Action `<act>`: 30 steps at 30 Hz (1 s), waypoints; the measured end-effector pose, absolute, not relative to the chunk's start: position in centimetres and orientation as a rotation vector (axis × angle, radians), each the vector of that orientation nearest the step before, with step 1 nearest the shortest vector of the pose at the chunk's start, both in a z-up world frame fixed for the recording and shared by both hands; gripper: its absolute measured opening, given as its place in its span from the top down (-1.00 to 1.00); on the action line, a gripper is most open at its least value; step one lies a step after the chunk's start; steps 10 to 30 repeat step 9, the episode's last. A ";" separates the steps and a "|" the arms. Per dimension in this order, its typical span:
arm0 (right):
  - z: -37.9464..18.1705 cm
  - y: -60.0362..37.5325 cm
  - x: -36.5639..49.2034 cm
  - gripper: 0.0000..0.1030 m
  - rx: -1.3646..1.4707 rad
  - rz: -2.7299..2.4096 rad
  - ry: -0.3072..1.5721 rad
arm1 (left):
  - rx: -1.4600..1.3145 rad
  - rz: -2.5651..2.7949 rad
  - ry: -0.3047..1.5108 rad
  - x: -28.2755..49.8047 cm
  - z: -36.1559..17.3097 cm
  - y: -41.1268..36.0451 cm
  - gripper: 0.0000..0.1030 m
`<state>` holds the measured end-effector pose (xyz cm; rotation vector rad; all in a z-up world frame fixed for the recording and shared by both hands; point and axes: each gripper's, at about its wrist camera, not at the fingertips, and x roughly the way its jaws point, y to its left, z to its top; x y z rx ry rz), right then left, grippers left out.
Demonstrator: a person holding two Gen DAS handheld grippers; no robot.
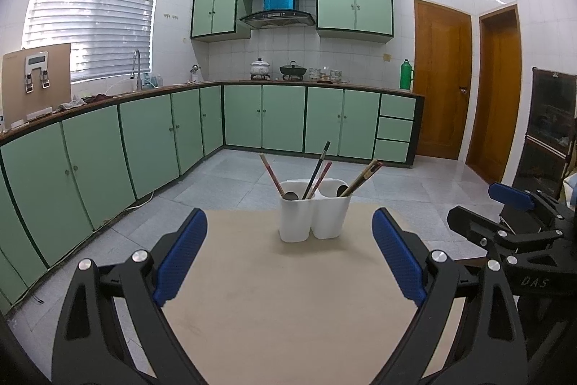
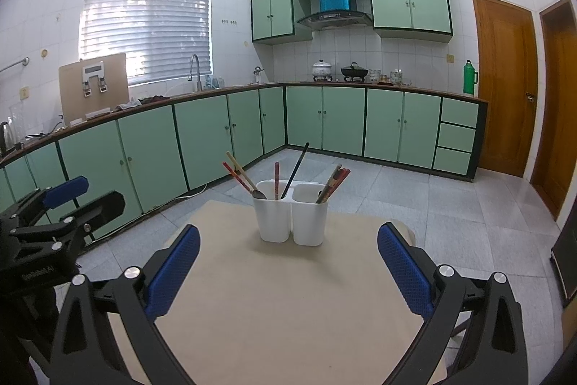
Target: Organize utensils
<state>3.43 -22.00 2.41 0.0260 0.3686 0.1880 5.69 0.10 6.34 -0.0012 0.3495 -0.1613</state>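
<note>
Left wrist: right gripper (image 1: pixel 512 201) marked "DAS".

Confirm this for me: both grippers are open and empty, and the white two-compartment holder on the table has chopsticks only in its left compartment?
Not quite. The holder has chopsticks in its right compartment too, as the right wrist view shows. The left gripper and right gripper are open and empty.

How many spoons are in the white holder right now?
2 that I can see: one spoon in the left compartment of the holder beside the chopsticks, one in the right compartment, mostly hidden. More could sit below the rim.
</note>
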 end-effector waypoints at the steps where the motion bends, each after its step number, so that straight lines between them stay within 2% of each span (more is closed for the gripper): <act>1: 2.4 -22.0 3.4 -0.88 0.027 0.188 0.368 | -0.002 -0.161 0.351 5.7 6.3 0.2 -0.75; 30: 2.4 -22.0 3.4 -0.88 0.029 0.188 0.369 | -0.002 -0.161 0.355 5.9 6.4 0.5 -0.75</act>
